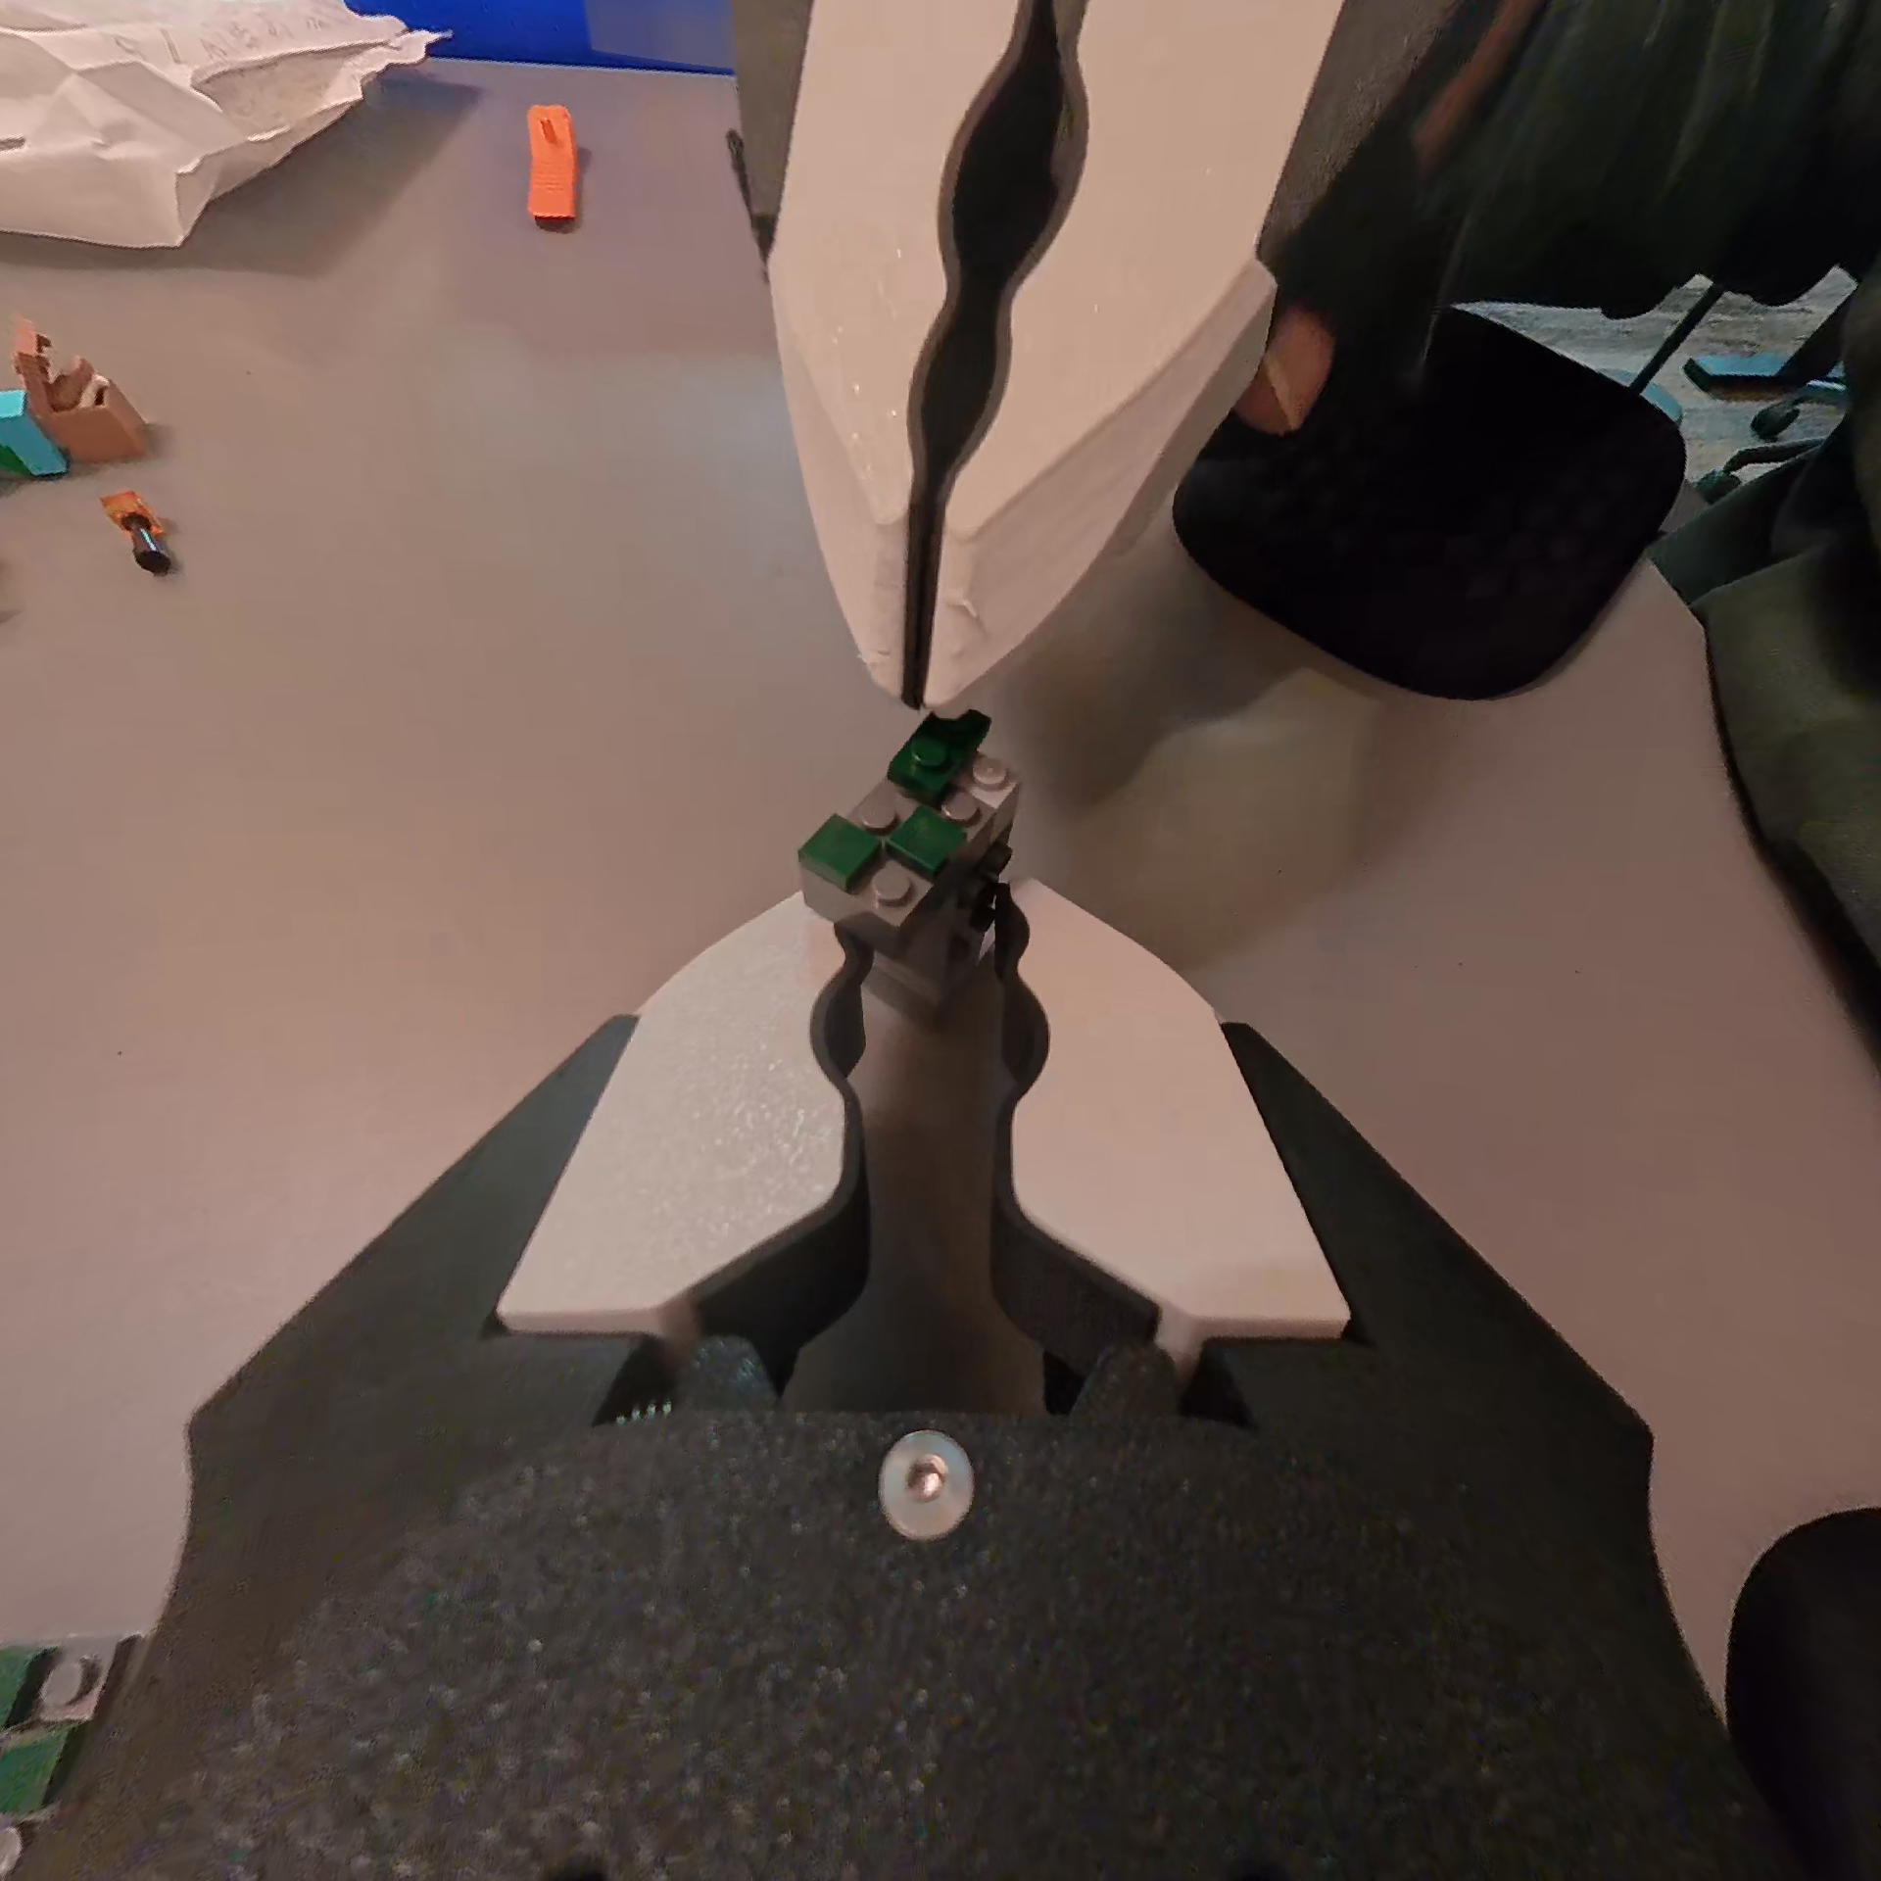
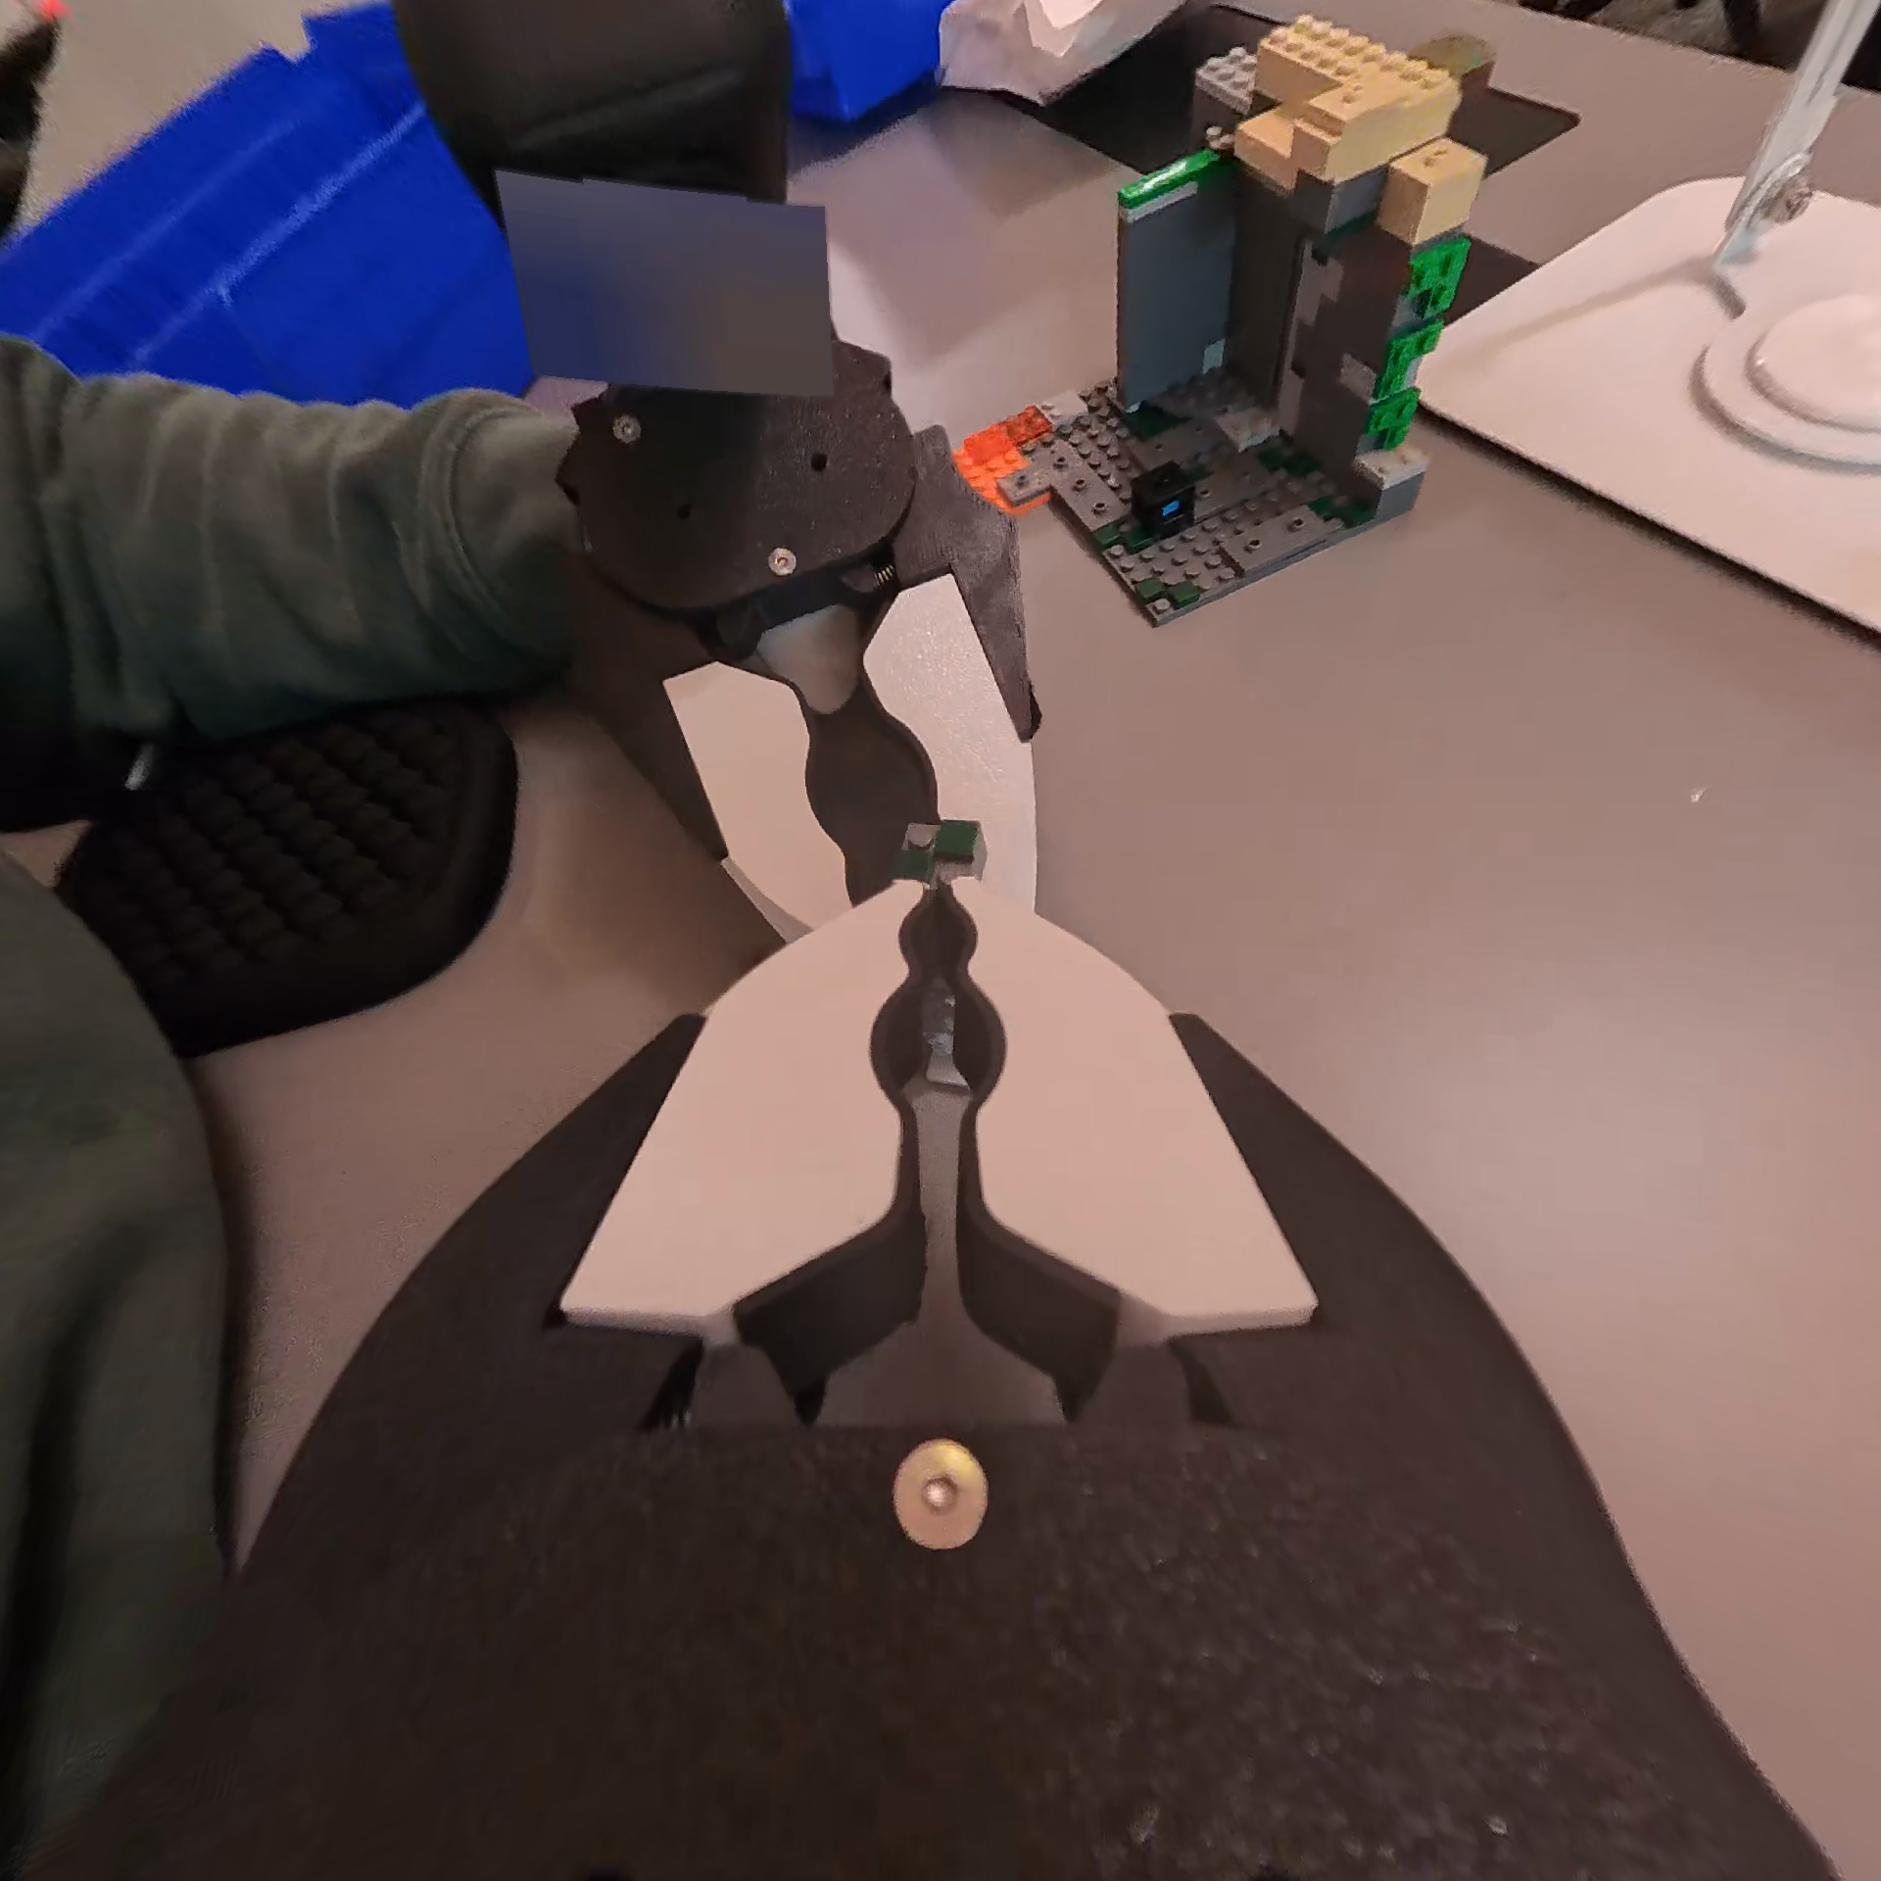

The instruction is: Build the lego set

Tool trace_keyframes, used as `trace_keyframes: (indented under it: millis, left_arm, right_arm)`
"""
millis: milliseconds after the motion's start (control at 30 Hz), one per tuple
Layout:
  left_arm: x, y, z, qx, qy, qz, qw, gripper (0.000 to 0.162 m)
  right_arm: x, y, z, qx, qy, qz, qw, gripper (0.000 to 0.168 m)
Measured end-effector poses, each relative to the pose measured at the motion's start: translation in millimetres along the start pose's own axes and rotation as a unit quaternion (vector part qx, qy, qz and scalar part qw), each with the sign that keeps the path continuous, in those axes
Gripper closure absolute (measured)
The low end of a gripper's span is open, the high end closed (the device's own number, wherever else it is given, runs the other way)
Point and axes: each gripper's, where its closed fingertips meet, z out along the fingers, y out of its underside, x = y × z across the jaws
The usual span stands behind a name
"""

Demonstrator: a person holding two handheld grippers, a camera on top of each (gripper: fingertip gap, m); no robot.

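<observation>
Left gripper (image 1: 921, 896) clamps grey block (image 1: 909, 875), base hidden btwn fingers. Right gripper (image 1: 921, 702), tips pinched shut, meets green plate (image 1: 936, 753) atop block; grip on it unclear. Tower (image 2: 1293, 336) far right.

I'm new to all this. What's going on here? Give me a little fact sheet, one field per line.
Setting: grey table
Left claw: shut on a small grey-and-green lego block, held above the table
Right claw: shut, tips pinching a dark green plate at the block's top
Finished part: larger lego model standing on the table, apart from both claws
Loose items: orange tool, brown pieces, crumpled paper bag
</observation>
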Motion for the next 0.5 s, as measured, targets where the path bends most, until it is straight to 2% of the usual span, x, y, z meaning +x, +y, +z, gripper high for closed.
trace_keyframes:
  millis: [500]
  left_arm:
    - [-0.5, -0.1, 1.2, -0.003, -0.008, -0.006, 1.000, 0.140]
  right_arm:
    - [1.7, 5.0, 3.9, -0.048, 0.059, -0.054, 0.996, 0.168]
